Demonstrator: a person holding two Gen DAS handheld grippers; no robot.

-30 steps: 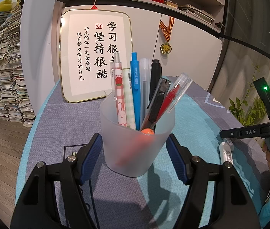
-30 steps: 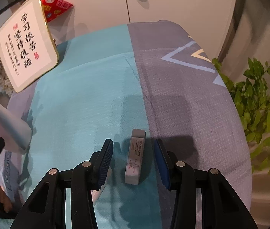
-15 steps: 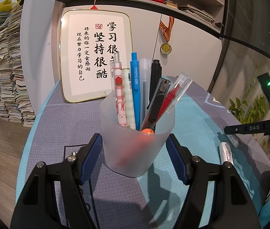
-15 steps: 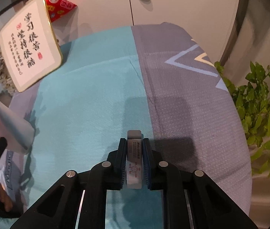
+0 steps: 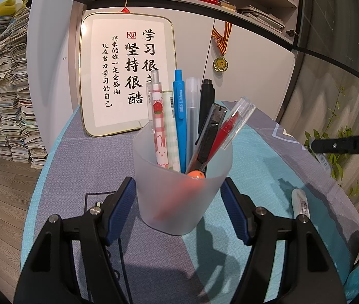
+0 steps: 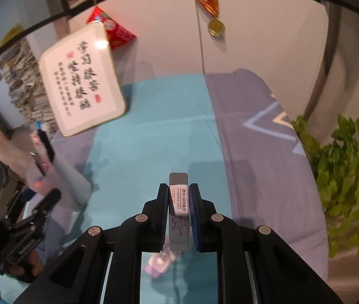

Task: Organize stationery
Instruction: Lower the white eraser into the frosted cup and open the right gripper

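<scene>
A frosted plastic pen cup (image 5: 180, 187) holding several pens stands on the table between the open fingers of my left gripper (image 5: 179, 207); whether the pads touch it I cannot tell. The cup also shows at the left of the right wrist view (image 6: 60, 174). My right gripper (image 6: 178, 210) is shut on a white eraser (image 6: 178, 202) in a printed sleeve and holds it lifted above the teal cloth. A white marker (image 5: 301, 205) lies on the table right of the cup. The right gripper's body (image 5: 346, 144) shows at the right edge of the left wrist view.
A gold-framed calligraphy board (image 5: 126, 76) leans on the cabinet behind the cup. A medal (image 5: 220, 63) hangs on the cabinet door. Paper stacks (image 5: 4, 88) stand at left. A plant (image 6: 344, 167) is off the table's right edge. A small purple-and-white object (image 6: 159, 263) lies under the right gripper.
My right gripper closed on the eraser, then lifted it off the cloth and tilted up. The left gripper and cup have not moved.
</scene>
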